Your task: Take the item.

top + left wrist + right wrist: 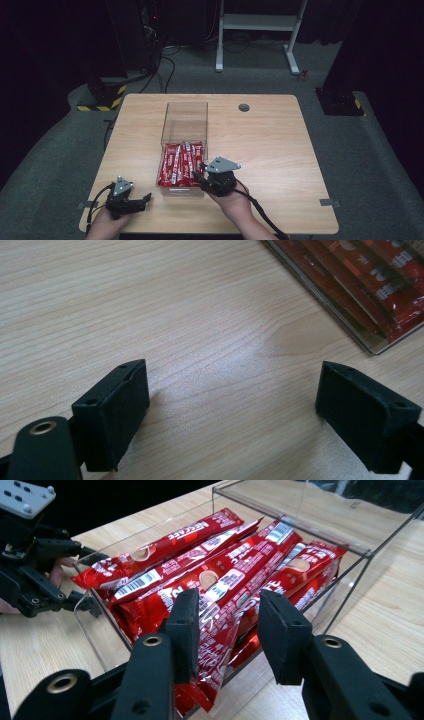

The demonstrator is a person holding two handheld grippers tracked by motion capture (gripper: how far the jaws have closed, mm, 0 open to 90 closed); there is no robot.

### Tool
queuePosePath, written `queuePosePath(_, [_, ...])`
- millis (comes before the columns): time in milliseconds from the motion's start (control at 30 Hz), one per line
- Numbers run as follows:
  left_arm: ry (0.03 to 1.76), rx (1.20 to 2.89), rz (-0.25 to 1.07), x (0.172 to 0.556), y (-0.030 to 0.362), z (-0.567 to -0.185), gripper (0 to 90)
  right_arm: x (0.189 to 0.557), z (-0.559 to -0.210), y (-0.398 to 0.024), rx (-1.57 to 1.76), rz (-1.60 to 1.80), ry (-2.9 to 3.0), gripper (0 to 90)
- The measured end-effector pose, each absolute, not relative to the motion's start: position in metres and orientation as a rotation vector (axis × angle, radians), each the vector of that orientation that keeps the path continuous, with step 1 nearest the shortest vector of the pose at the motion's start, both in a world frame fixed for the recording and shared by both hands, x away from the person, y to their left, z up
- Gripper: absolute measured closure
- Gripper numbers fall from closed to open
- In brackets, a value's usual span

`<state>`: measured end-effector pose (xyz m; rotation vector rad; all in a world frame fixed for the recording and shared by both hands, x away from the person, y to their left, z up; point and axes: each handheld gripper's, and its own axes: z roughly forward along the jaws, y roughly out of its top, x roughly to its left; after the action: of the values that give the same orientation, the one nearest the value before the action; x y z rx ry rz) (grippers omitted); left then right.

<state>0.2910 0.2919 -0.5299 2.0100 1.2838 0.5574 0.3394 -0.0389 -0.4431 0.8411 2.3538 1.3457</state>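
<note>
A clear plastic box (185, 105) lies on the wooden table, and several red sachets (180, 162) are stacked in its near end. My right gripper (198, 173) reaches into that end from the right. In the right gripper view its jaws (225, 612) stand on either side of one red sachet (220, 587) on top of the pile, with gaps still showing at the pads. My left gripper (146, 198) rests low on the table left of the box, its jaws (230, 390) wide open over bare wood. The left gripper (90, 580) also appears beyond the box in the right gripper view.
The far half of the box (310, 515) holds nothing. The box's near corner (375, 347) lies just beyond the left gripper's right jaw. A round cable hole (244, 107) sits near the table's far edge. Bare tabletop (270, 145) stretches to the right.
</note>
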Motion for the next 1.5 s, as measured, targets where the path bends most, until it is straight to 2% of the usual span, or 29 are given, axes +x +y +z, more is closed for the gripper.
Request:
queuePosePath(100, [1.284, 2.01, 0.557, 0.291, 0.292, -0.53, 14.2, 0.339, -0.445, -0.038, 0.841, 1.339, 2.351, 64.0])
queuePosePath(333, [1.284, 2.009, 0.556, 0.291, 0.292, -0.53, 14.2, 0.34, -0.446, -0.038, 0.862, 1.328, 2.333, 75.5])
queuePosePath(433, [1.284, 2.009, 0.556, 0.291, 0.292, -0.53, 14.2, 0.339, -0.448, -0.038, 0.848, 1.326, 2.326, 86.2])
queuePosePath(500, [1.284, 2.009, 0.556, 0.291, 0.292, -0.53, 14.2, 0.338, -0.448, -0.039, 0.84, 1.336, 2.312, 89.4])
queuePosePath(1500, [1.284, 2.005, 0.561, 0.291, 0.291, -0.53, 14.2, 0.322, -0.445, -0.055, 0.809, 1.436, 2.285, 89.9])
